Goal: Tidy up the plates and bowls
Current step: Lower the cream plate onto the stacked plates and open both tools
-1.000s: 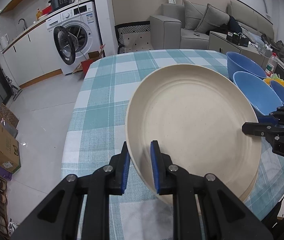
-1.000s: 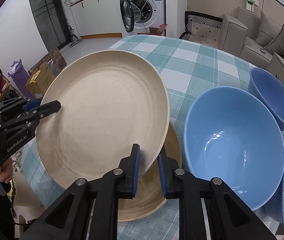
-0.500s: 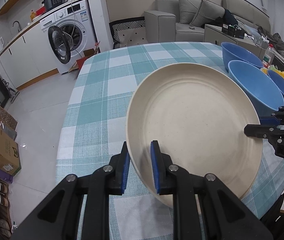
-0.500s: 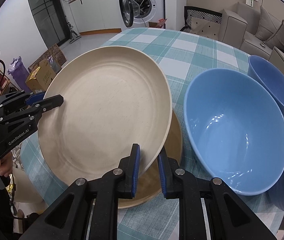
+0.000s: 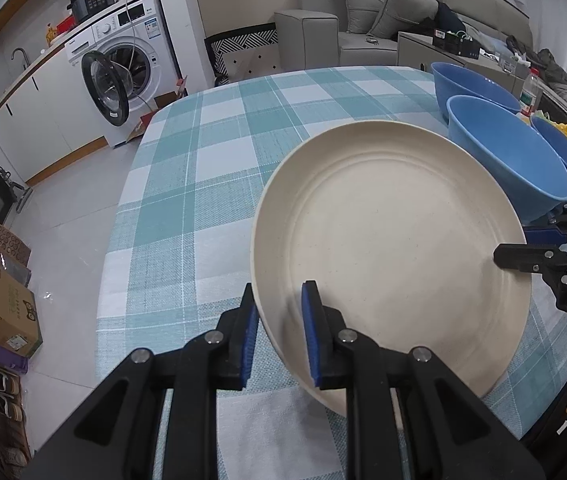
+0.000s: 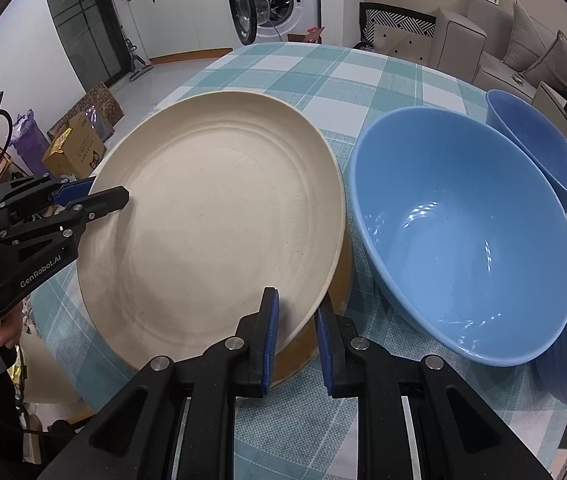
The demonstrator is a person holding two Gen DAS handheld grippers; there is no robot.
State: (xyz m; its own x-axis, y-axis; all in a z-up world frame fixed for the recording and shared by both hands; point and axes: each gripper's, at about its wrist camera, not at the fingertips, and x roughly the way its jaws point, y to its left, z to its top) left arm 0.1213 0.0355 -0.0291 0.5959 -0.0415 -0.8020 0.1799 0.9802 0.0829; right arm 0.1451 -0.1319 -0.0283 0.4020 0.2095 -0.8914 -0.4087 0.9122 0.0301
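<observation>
Clamping opposite rims, the left gripper [image 5: 277,312], marked "GenRobot.AI", and right gripper [image 6: 297,316], marked "DAS", held the cream plate [image 6: 219,232] above a tan plate [image 6: 339,280] beside the blue bowl [image 6: 463,248] on the checked tablecloth [image 5: 211,184].

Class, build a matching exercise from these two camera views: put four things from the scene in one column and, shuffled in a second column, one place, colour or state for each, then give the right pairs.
Things
1. cream plate
2. big bowl
3. tablecloth
4. washing machine

Descriptions
A. door hanging open
B. blue, standing empty on the table
C. teal and white checks
D. gripped at its rim by both the left gripper and the right gripper

Pairs: 1-D, 2-B, 3-C, 4-A
</observation>
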